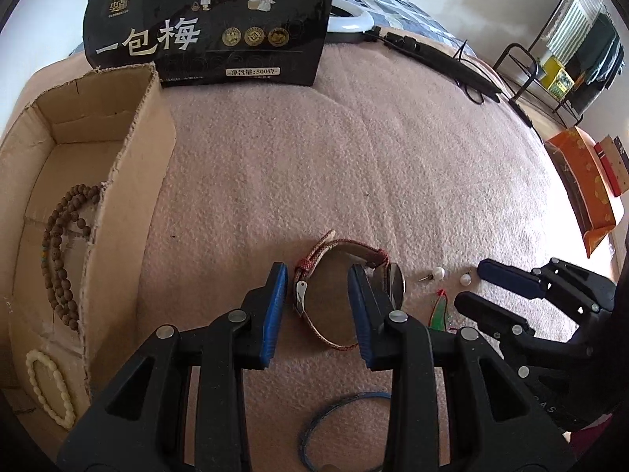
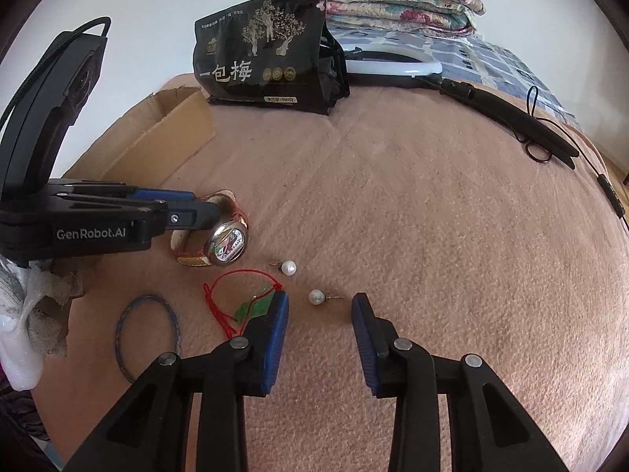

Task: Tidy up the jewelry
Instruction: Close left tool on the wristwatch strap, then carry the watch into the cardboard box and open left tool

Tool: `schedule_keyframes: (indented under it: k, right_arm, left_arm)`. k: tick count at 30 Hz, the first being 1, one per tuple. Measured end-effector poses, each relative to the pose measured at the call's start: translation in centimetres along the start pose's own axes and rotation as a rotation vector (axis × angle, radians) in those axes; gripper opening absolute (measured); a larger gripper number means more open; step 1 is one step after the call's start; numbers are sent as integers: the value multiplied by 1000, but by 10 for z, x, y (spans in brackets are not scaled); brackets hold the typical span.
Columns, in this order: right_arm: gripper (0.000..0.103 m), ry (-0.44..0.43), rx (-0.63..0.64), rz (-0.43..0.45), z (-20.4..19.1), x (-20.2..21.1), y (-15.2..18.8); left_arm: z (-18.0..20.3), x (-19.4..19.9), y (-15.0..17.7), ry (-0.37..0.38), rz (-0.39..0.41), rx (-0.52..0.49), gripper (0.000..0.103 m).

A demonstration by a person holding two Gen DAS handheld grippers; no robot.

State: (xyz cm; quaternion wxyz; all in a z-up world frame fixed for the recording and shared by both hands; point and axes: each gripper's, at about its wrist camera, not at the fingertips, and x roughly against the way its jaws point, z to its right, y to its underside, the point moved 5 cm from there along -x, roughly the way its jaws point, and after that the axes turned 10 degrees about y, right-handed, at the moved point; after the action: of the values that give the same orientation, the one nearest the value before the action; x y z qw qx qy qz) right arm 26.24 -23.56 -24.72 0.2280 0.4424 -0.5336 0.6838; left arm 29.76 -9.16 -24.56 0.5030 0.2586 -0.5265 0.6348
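Your left gripper (image 1: 319,306) has its jaws spread around the watch (image 1: 346,295), one inside the strap loop, one outside by the buckle, so closing should pinch the band rather than the face. The watch lies low in the frame's centre on the pink blanket (image 1: 314,165). The cardboard box (image 1: 129,181) at left already holds brown beads (image 1: 59,251) and a white bracelet (image 1: 49,381), probably the destination. Your right gripper (image 2: 319,326) waits spread, straddling a pearl earring (image 2: 315,297).

White pearl earrings (image 2: 316,297), pink blanket (image 2: 393,216)
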Motion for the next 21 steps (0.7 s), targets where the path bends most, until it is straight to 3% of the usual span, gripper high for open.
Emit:
schedule_keyframes:
  k: [3,8,14,21]
  right_arm:
    - [31,22,27,1,-3,-3,0]
    - [22,27,34,7,-2,-4,1]
    - [8,32,29,5,2,-3,3]
    - [7,37,16,17,6,2,4]
  left_arm:
    - [5,-4,4,-39,1,-44,29]
    - [3,-3,4,-44,7,-45,9]
    - [4,2,5,-45,20,-54,8]
    - [11,11,4,-25,42,-62,8]
